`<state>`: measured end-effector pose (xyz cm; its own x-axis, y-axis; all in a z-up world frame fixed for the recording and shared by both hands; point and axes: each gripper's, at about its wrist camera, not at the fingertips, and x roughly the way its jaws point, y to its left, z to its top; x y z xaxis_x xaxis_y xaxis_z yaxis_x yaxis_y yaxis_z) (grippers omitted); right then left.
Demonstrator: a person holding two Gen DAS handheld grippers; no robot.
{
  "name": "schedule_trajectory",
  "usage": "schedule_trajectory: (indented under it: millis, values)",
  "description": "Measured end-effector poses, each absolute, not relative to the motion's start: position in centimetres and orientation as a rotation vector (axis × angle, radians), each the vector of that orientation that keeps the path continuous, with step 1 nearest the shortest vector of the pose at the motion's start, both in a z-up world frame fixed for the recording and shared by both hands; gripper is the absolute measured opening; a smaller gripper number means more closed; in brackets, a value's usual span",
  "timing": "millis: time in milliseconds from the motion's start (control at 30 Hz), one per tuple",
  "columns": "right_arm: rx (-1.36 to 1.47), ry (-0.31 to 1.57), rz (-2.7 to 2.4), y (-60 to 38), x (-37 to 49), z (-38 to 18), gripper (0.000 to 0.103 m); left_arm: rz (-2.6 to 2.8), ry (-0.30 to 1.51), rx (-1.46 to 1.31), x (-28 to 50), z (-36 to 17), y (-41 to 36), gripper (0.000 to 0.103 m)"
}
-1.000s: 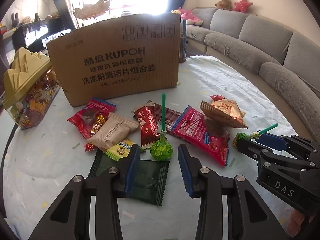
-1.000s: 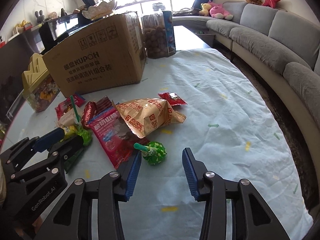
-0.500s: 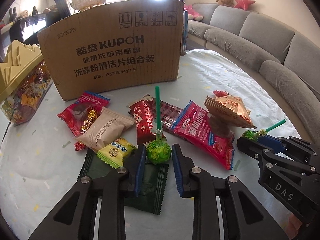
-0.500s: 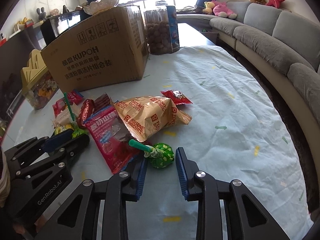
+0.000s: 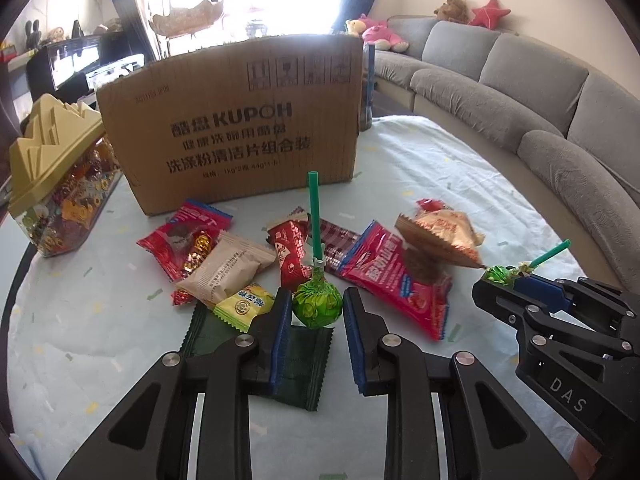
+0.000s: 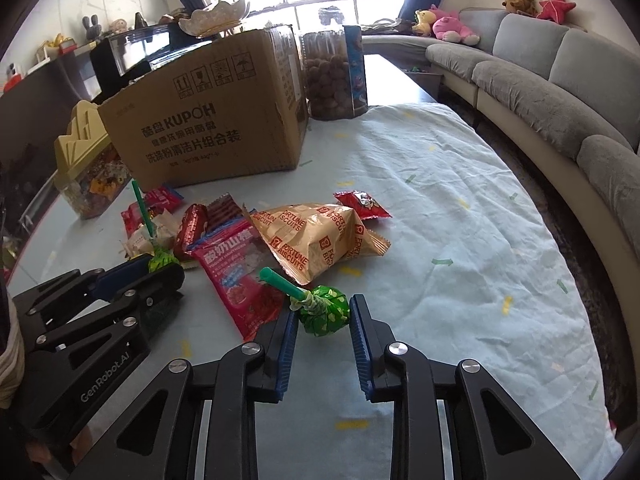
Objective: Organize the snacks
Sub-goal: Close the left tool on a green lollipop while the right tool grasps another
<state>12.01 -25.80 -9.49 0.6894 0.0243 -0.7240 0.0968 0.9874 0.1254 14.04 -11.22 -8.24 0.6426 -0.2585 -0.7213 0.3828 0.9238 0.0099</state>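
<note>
Two grippers, each closed on a green lollipop, over a table of scattered snacks.

A grey sofa [image 5: 520, 92] curves along the right of the frame; the table's pale cloth [image 6: 460, 240] fills the centre. A cardboard box [image 5: 240, 128] stands at upper centre, a candy jar with a yellow lid [image 5: 56, 176] to its left. Snack packets lie mid-frame: a gold biscuit bag [image 6: 316, 240], a red pouch [image 5: 396, 276], a beige packet [image 5: 228, 268]. At lower centre of its own view, the left gripper [image 5: 316, 312] has just narrowed onto a lollipop [image 5: 318, 306], stick upright; the right gripper [image 6: 324, 316] likewise pinches a second lollipop [image 6: 324, 312], stick tilted to upper left.
</note>
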Motion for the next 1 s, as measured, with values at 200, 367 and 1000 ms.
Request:
schedule_trajectory:
  millis: [200,367,1000]
  values:
    - [0.152,0.758,-0.029,-25.2,10.4,-7.0,0.028,-0.354,0.770,0.148,12.3,-6.0,-10.5,0.027]
    - [0.140,0.719,-0.006,-24.2,9.2,-4.9,0.028,-0.325,0.747,0.128,11.2,-3.9,-9.4,0.027]
    - [0.099,0.649,0.109,-20.6,12.5,1.1,0.028,-0.272,0.696,0.117,14.3,2.5,-5.7,0.027]
